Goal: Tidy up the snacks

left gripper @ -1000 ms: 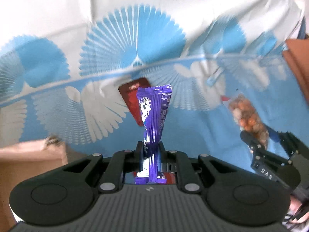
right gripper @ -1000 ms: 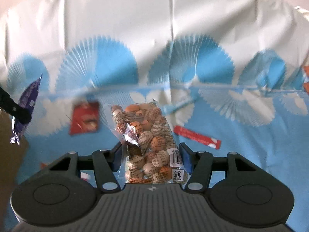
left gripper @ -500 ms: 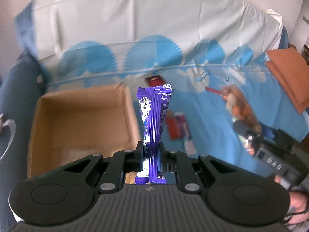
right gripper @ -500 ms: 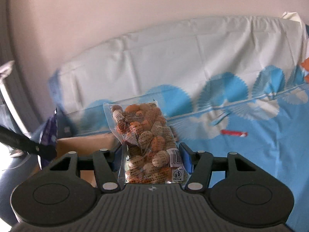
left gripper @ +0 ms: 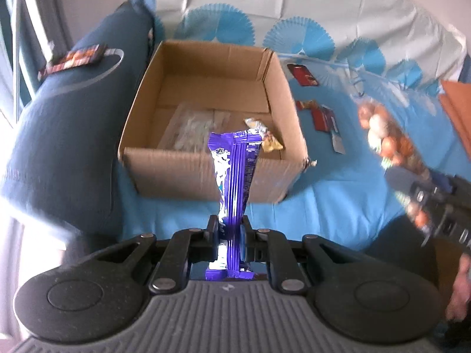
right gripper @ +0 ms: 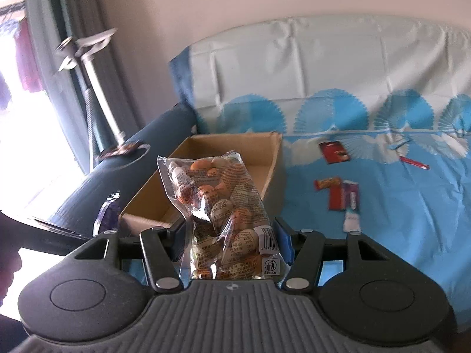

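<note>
- While you look down your left wrist view, your left hand-held gripper is pinched nearly closed on a purple snack wrapper, which stands upright between the jaws.
- Just past it sits the open cardboard box on the blue patterned cover. Inside the box you can see a clear packet and a yellowish wrapped snack.
- To the box's right, a few red packets lie loose on the cover, well apart from the box. A dark blue armrest runs along the box's left side, with a dark flat packet lying on top of it.
- At the right edge, blurry, your right hand-held gripper shows up carrying the clear bag of round snacks.
- Over in the right wrist view, your right hand-held gripper is about half spread, with both jaws pressed on the sides of that clear bag of round snacks. The bag stands up and leans a bit left.
- Behind the bag is the cardboard box; I can't tell what's inside from here.
- The purple snack wrapper peeks in at lower left.
</note>
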### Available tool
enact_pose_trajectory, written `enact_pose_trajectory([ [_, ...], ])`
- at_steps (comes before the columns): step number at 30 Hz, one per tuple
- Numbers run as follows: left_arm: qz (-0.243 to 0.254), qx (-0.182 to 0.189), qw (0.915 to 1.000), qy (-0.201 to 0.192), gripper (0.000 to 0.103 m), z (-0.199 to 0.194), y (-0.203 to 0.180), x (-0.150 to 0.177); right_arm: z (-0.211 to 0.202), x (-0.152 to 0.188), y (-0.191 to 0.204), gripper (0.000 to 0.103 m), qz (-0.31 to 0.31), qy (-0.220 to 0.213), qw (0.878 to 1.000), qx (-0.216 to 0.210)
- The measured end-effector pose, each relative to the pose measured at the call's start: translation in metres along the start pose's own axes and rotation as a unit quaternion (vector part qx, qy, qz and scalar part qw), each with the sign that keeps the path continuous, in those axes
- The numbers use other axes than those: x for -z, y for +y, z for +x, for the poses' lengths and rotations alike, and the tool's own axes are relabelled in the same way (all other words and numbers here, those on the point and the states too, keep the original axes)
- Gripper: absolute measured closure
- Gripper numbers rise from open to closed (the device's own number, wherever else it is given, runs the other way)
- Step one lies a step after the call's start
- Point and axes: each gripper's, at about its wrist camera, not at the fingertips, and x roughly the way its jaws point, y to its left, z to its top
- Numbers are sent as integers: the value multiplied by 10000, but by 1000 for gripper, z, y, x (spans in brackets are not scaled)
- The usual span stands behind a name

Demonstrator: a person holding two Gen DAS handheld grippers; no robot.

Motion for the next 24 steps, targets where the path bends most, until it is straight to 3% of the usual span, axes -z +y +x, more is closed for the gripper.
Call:
enact_pose_trajectory([
  [5,-54,86,9996,-279,88,-18,8,10,-15,12,26,42,-355,44,9994,-21],
  [14,-38,168,9984,-539,88,-35,9,20,-27,15,39,42,-560,-55,9984,15],
  [24,-101,220,9984,-513,88,-32,14,16,-21,14,36,42,-645,56,9979,-14],
])
